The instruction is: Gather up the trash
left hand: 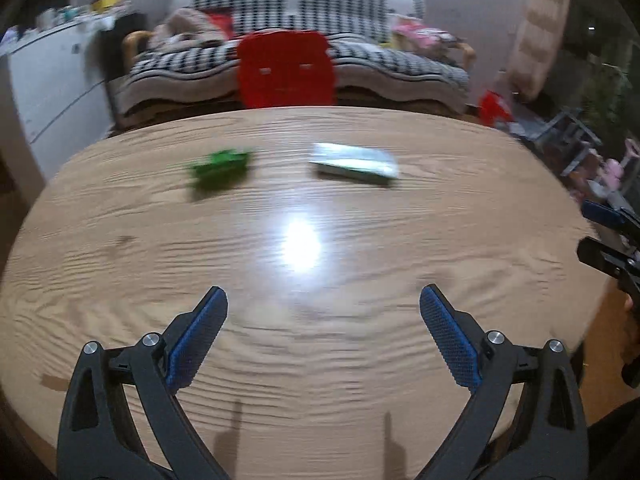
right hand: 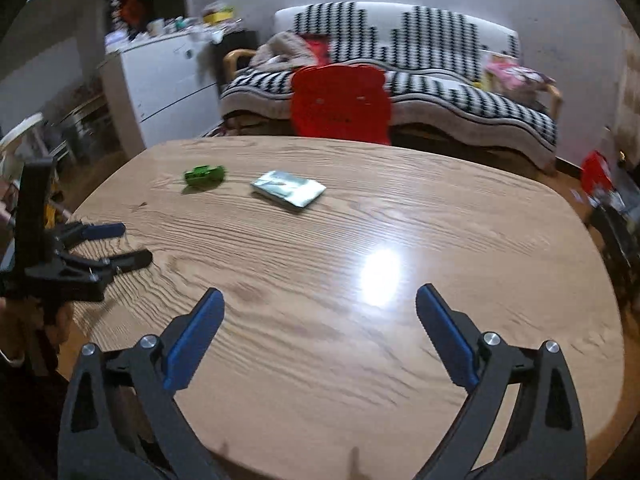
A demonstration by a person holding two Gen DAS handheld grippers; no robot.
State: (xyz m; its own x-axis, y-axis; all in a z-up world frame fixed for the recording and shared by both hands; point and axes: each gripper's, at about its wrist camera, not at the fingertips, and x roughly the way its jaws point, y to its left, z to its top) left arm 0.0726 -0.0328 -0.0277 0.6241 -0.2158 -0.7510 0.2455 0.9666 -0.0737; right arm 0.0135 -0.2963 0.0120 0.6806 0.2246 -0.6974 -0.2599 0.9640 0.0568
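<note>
- The left gripper (left hand: pixel 323 332) stood wide and empty over the wooden table (left hand: pixel 120 280); the right gripper (right hand: pixel 320 332) was spread just as wide, nothing between its pads.
- Ahead of the left gripper and a little to its left lay a green crumpled piece (left hand: pixel 219 169), blurred, probably a wrapper.
- A silvery-green packet (right hand: pixel 288 189) lay ahead of the right gripper, slightly left, near the green piece but apart from it.
- Neither item had been picked up; both remained to collect, and no bin showed.
</note>
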